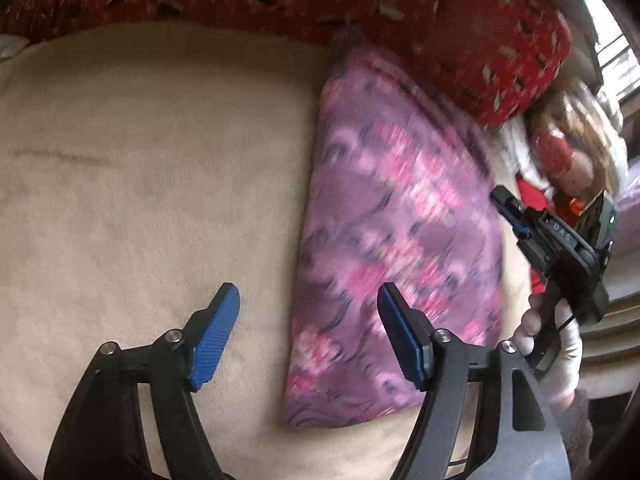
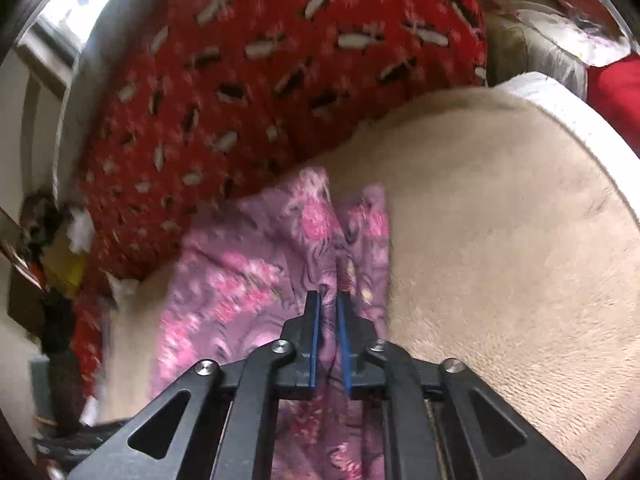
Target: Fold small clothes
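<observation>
Pinched cloth, nearest item: purple-pink floral garment point(image 2: 256, 288), a ridge of it caught between the blue pads of my right gripper point(image 2: 329, 308), lower centre of the right wrist view; jaws drawn close, clamped on the fabric.

Same garment point(image 1: 396, 216), left wrist view: centre-right of frame, lying as a long folded panel on the beige blanket point(image 1: 140, 160), its upper end touching the red patterned cushion point(image 1: 460, 12).

Left gripper point(image 1: 308, 300): lower centre, jaws spread wide, holding nothing; one pad over bare blanket, the other over the garment's near edge.

Right gripper point(image 1: 516, 216), seen from the left: right edge of frame, at the garment's far side.

Step in hand, by my judgement: a fold under way, right side carrying it. Frames are motion-blurred.

Next move calls for: laying the pinched edge flat across the panel, releasing, and using my free left gripper to steady or take the near edge.
</observation>
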`<act>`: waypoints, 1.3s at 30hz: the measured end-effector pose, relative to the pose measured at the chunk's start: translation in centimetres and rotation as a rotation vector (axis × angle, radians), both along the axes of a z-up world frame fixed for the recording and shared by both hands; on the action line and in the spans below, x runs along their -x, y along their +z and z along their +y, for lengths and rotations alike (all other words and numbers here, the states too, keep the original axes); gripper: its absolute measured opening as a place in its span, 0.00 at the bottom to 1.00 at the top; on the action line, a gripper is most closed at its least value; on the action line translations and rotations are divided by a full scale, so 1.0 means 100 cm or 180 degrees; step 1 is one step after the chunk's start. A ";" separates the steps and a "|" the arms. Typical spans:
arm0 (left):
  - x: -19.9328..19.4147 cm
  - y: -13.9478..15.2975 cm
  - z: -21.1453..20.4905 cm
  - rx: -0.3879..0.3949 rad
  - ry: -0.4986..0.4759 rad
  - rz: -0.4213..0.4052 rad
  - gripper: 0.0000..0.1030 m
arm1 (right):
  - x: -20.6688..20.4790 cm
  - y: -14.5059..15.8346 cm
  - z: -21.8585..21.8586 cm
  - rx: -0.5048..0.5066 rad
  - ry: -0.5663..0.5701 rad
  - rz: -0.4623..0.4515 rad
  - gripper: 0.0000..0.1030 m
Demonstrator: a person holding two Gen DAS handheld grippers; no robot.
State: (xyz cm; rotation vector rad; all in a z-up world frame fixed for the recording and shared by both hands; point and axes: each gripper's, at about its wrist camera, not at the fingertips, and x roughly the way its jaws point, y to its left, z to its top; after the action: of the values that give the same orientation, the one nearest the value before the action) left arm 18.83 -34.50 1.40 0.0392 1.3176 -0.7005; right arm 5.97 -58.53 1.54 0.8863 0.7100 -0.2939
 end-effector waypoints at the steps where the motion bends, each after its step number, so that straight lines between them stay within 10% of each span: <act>1: -0.006 0.005 -0.004 0.0006 0.0018 -0.0040 0.69 | -0.003 0.004 -0.006 -0.0081 -0.0003 -0.0076 0.19; 5: -0.027 0.014 -0.027 -0.0050 0.0069 -0.0151 0.69 | -0.031 0.005 -0.017 -0.0061 0.0030 0.0025 0.44; 7: -0.037 0.011 -0.039 -0.0058 0.0072 -0.0100 0.69 | -0.046 -0.004 -0.022 -0.0074 0.0131 0.0201 0.44; 9: -0.042 0.005 -0.046 -0.0087 0.0101 -0.0082 0.69 | -0.060 -0.004 -0.019 -0.0048 0.0317 0.0109 0.06; 10: -0.045 -0.001 -0.049 -0.0099 0.0113 -0.0048 0.69 | -0.057 0.000 -0.020 0.0062 0.0323 0.0023 0.04; 15: -0.052 -0.023 -0.051 -0.0105 0.0193 0.0180 0.75 | -0.043 -0.042 -0.033 -0.0129 0.0045 0.0263 0.05; 23: 0.008 -0.007 -0.003 -0.0108 0.0093 -0.0132 0.75 | 0.007 0.023 0.024 0.0453 0.0464 -0.0314 0.14; 27: 0.028 -0.015 0.002 -0.0311 0.0074 -0.0179 0.76 | 0.012 -0.016 0.062 0.0566 0.0818 0.0331 0.20; 32: 0.055 -0.002 0.010 -0.0376 0.0015 -0.0380 0.75 | 0.052 0.014 0.081 0.0482 0.0719 -0.0053 0.25; 36: 0.063 -0.023 0.008 -0.0568 0.0020 -0.0348 0.76 | 0.064 -0.020 0.108 0.0635 0.1029 0.0530 0.23; 39: 0.067 -0.018 0.010 -0.0565 0.0011 -0.0378 0.76 | 0.076 -0.001 0.112 0.0646 0.0898 0.0390 0.27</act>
State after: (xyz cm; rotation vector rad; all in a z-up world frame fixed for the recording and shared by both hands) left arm 12.09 -33.50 -0.44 0.2187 1.2619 -0.5682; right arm -1.67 -47.34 1.40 0.5703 0.8915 -0.1654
